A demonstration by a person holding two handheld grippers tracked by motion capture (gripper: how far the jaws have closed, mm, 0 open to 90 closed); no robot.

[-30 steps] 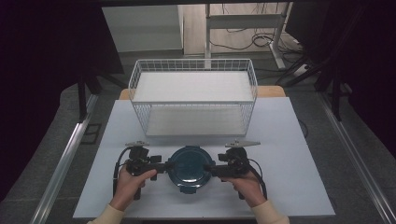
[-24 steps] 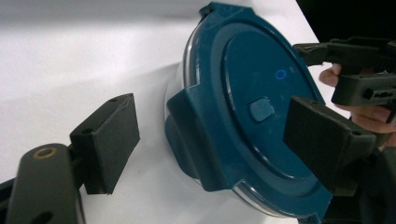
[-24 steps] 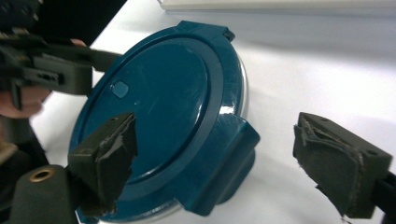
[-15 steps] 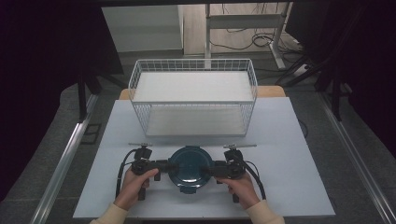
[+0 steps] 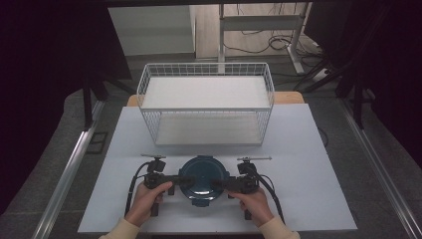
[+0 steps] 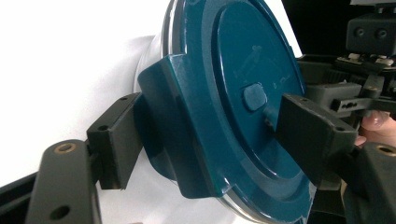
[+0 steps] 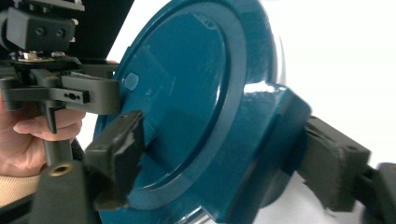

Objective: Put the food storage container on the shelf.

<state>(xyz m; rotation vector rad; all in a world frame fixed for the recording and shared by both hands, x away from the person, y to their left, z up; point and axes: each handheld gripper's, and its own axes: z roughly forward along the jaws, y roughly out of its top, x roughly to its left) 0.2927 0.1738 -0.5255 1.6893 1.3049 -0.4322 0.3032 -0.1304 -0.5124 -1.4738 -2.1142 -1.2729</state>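
Observation:
A round container with a dark teal lid [image 5: 203, 180] lies on the white table [image 5: 303, 149] near its front edge. My left gripper [image 5: 188, 180] holds it from the left. In the left gripper view the gripper [image 6: 210, 130] is shut across the lid's [image 6: 224, 79] side latch, one jaw on top of the lid and one against the latch. My right gripper [image 5: 218, 183] holds the opposite side. In the right gripper view the gripper [image 7: 222, 149] clamps the other latch of the lid [image 7: 187, 93] the same way.
A white wire basket [image 5: 206, 107] with a white floor stands behind the container, at the middle and back of the table. Bare table lies to either side of the hands. Dark floor and metal rails [image 5: 69, 169] surround the table.
Both grippers have moved inward from the sides and closed on the container's rim. The container has stayed where it was.

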